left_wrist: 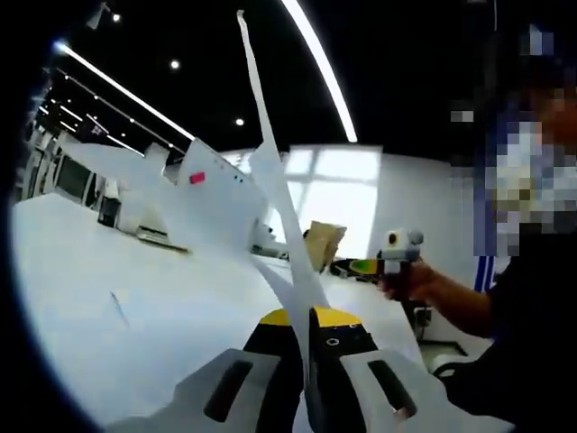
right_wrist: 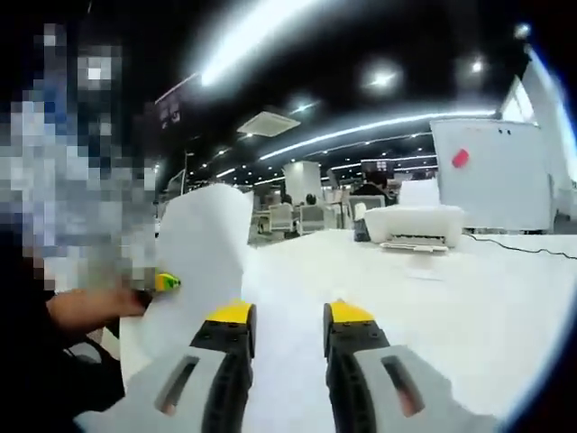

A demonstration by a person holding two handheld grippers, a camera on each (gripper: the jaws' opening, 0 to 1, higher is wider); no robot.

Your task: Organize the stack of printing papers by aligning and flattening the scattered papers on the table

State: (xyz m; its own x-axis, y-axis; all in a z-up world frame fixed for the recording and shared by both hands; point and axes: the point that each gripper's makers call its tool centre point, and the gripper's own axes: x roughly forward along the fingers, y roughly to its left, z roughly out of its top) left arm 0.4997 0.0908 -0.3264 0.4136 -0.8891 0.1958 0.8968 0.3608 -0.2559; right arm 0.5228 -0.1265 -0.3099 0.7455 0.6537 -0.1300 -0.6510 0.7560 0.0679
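left gripper (left_wrist: 304,317) pinching papers (left_wrist: 275,194) (edge-on), right gripper (right_wrist: 287,316) apart

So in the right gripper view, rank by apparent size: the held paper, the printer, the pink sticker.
1. Paper, largest, though it is nearest the camera, which inflates it.
2. Printer, farther back on the table.
3. Pink sticker, clearly smallest.

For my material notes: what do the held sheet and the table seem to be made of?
Sheet: thin white matte paper, seen edge-on and bending between the shut left gripper jaws. Table: smooth white top with a faint sheen, probably laminate; I cannot tell for sure.
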